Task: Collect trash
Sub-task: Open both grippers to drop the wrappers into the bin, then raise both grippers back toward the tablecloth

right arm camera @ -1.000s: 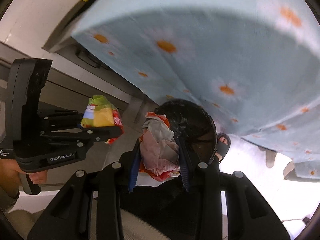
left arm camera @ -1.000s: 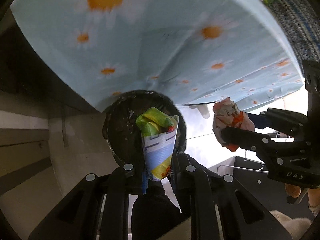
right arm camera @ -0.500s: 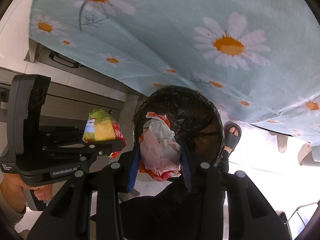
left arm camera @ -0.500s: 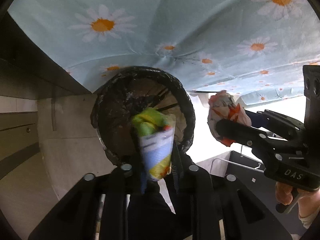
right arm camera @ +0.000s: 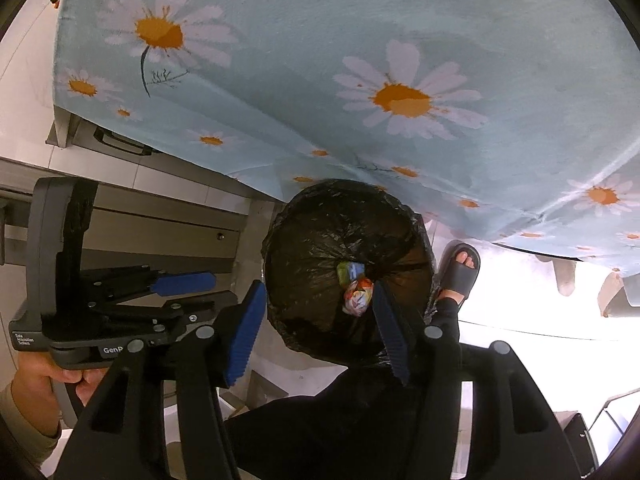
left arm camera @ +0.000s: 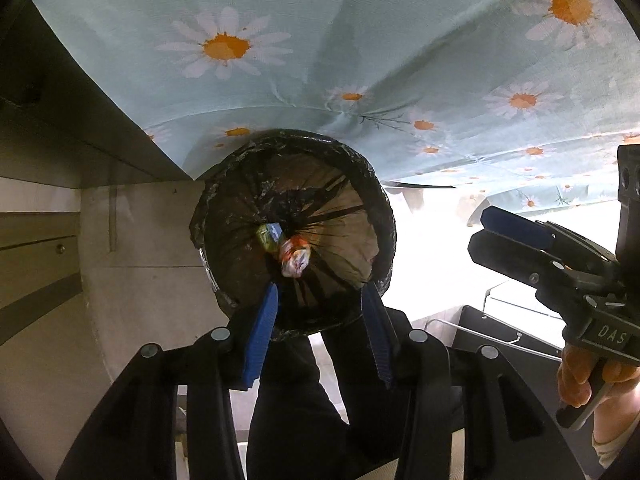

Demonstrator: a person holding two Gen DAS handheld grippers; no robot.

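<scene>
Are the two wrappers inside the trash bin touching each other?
Touching. In the left wrist view the green wrapper presses against the red-white wrapper at the bottom of the trash bin, no gap between them; the right wrist view agrees.

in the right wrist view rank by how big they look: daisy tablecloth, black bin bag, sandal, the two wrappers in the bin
1. daisy tablecloth
2. black bin bag
3. sandal, though nearness may skew this
4. green wrapper and red-white wrapper: too alike to rank

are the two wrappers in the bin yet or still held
In the bin. Both wrappers lie at the bottom of the black-lined bin; left gripper and right gripper are open, empty.
</scene>
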